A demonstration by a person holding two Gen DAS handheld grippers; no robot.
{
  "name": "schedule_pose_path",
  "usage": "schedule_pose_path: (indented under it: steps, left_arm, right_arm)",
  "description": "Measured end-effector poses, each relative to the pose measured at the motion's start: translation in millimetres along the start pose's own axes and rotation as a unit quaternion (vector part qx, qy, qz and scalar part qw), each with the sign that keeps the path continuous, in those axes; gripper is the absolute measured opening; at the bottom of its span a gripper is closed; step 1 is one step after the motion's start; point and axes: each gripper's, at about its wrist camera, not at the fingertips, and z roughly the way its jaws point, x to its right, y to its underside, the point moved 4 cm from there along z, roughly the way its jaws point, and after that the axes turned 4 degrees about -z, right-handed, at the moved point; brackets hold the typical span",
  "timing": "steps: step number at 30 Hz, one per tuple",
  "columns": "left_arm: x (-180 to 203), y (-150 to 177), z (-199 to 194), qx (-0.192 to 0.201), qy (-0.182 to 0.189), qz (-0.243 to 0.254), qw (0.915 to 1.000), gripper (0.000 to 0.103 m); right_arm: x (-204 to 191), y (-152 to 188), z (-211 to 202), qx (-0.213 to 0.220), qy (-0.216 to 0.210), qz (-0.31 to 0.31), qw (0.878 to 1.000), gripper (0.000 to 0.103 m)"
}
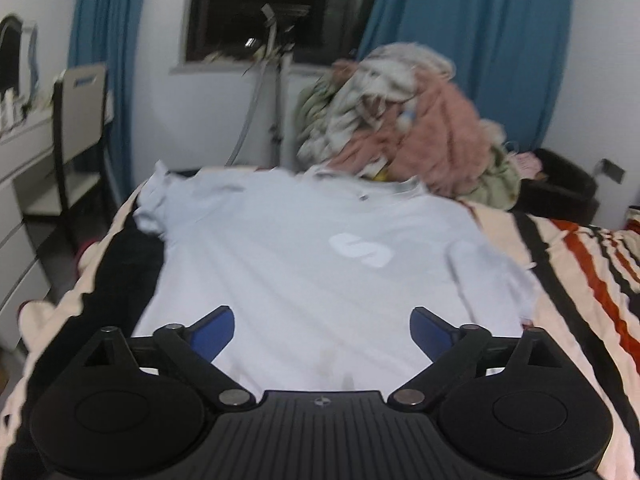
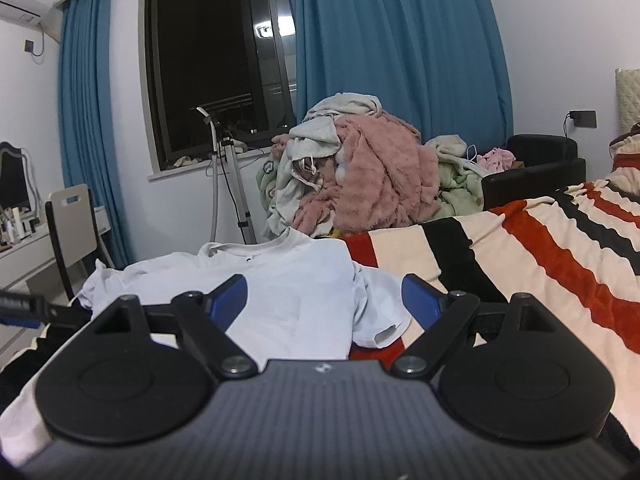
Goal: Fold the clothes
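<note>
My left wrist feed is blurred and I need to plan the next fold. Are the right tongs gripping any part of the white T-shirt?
Observer: No. In the right wrist view the right tongs stand open, low over the white T-shirt, with no cloth pinched between them.
Operator: And the sleeve on that side, is it tucked under?
Observer: It is not tucked. The sleeve lies out to the side on the striped blanket, a little rumpled, with its cuff opening turned toward the camera.
</note>
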Motion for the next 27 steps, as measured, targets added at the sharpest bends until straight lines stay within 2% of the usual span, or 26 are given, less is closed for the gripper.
schedule_pose_path:
  steps: [2,5,9,13,18,27]
  left_arm:
    - [13.4,20.1,-0.6,0.012,0.018,0.026,0.9994,0.103]
    - [15.8,50.6,-0.6,0.019,0.026,0.057,0.9979,0.103]
    - [20.7,64.5,7.5,0.010,0.029,0.086,0.9959,0.103]
    - [8.3,62.4,20.0,0.026,0.041,0.082,0.9955,0.103]
    - [-49.4,69.4,50.2,0.032,0.038,0.071,0.9962,0.103]
    - [-70.3,72.5,60.3,0.020,0.038,0.036,0.9984,0.103]
  right_arm:
    - [-2.2,1.2,2.6,-0.002,0.002,-0.001,1.000,0.085]
    - [-3.3,4.2,9.5,-0.013,0.000,0.008,1.000,0.085]
    - [-7.2,8.9,15.3,-0.043,0.004,0.012,0.999,0.085]
    - [-6.2,10.8,16.8,-0.056,0.016,0.015,0.998,0.085]
    - [-2.6,15.4,19.6,-0.068,0.018,0.024,0.997,0.085]
    - [-7.6,14.7,16.7,-0.067,-0.014,0.029,0.997,0.085]
